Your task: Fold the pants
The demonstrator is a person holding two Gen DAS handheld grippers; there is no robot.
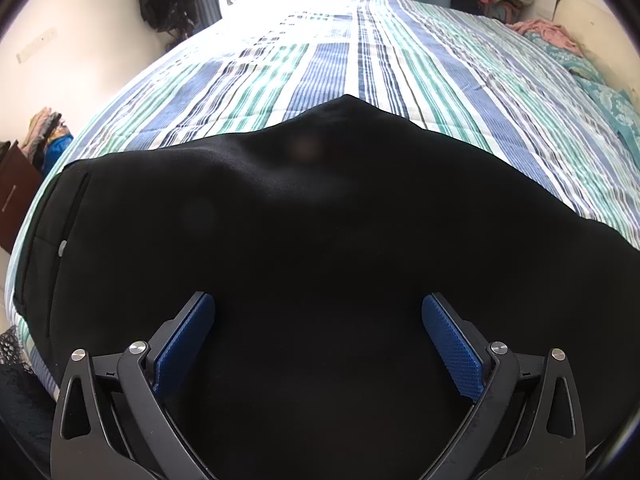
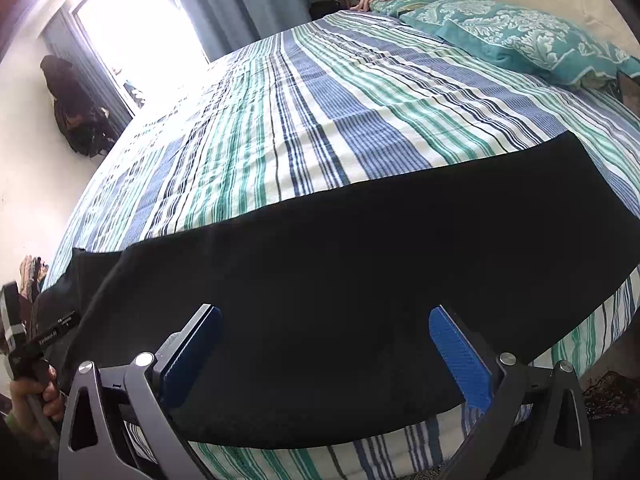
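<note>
With the black pants [image 2: 360,280] spread flat along the near edge of the striped bed [image 2: 320,120], the task stands between folds. Left tongs [image 1: 318,344] and right tongs [image 2: 324,356] are both spread wide over the fabric, pinching nothing. The next move probably calls for pinching an edge at each end and carrying it across.

The pants [image 2: 340,280] are matt black cloth on the bedspread [image 2: 320,120] (woven, striped). Gripper pads [image 2: 460,356] look ribbed blue plastic.

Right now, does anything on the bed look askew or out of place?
Nothing stands out. The black pants lie flat along the near edge of the striped bedspread, and both hand-held grippers hover open above them.
</note>
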